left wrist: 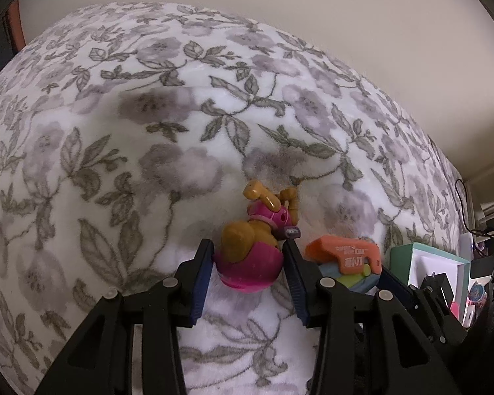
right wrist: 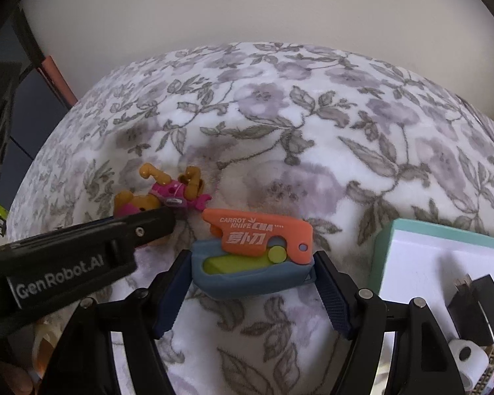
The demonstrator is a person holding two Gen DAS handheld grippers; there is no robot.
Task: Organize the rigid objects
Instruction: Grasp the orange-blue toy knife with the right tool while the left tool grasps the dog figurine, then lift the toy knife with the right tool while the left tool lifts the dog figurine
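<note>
Where the two grippers meet the fleecy floral blanket (left wrist: 122, 151), the scene is laid out as follows, near to far.

Right gripper (right wrist: 252, 276): it is seen clamped on the blue block (right wrist: 247, 279), one blue pad pressed to each end of it, low in the right wrist view.

Blue block: it is lying flat on the blanket with a yellow-green piece (right wrist: 233, 263) set in its top; it is held at both ends by the right gripper.

Orange toy knife (right wrist: 263, 235): it is rested on the far top edge of the blue block, lettered "CARROT KNIFE", with a yellow-green round button at its near edge.

Left gripper (left wrist: 248, 263): its jaws are closed on the toy dog (left wrist: 257, 240), both blue pads (left wrist: 201, 283) being pressed against the pink rounded part at the near end of the toy.

Toy dog: a tan and pink figure is seen lying on the blanket, just left of the orange toy knife, its tan limbs pointed to the far side.

White tray (right wrist: 438, 253): a teal-edged tray is placed to the right of the blue block, with a black adapter (right wrist: 477, 309) and small items inside; the rest of its contents cannot be made out.

Blanket: it is spread under everything and runs to the far wall (right wrist: 247, 6).
</note>
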